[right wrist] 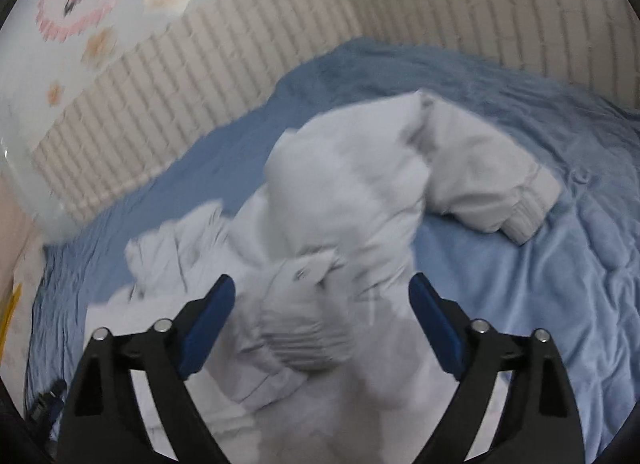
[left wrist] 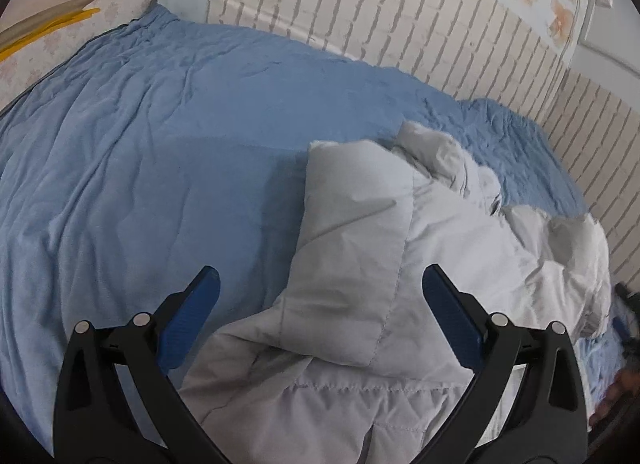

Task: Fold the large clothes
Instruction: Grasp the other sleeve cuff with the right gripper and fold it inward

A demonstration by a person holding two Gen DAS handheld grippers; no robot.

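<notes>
Left tongs gape over white padded jacket; right tongs likewise apart, nothing clamped; jacket crumpled mid-bed on blue bedspread; sleeve unfolded; likely mid-fold, next grab sleeve.

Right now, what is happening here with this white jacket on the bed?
A person holding a gripper in each hand is folding a white padded jacket that lies on a blue bedspread. Both the left gripper and the right gripper are open above the jacket, and neither holds it. One sleeve, with a ribbed cuff, sticks out to the side on the bedspread, and the jacket is rumpled, so the folding is not finished.
</notes>
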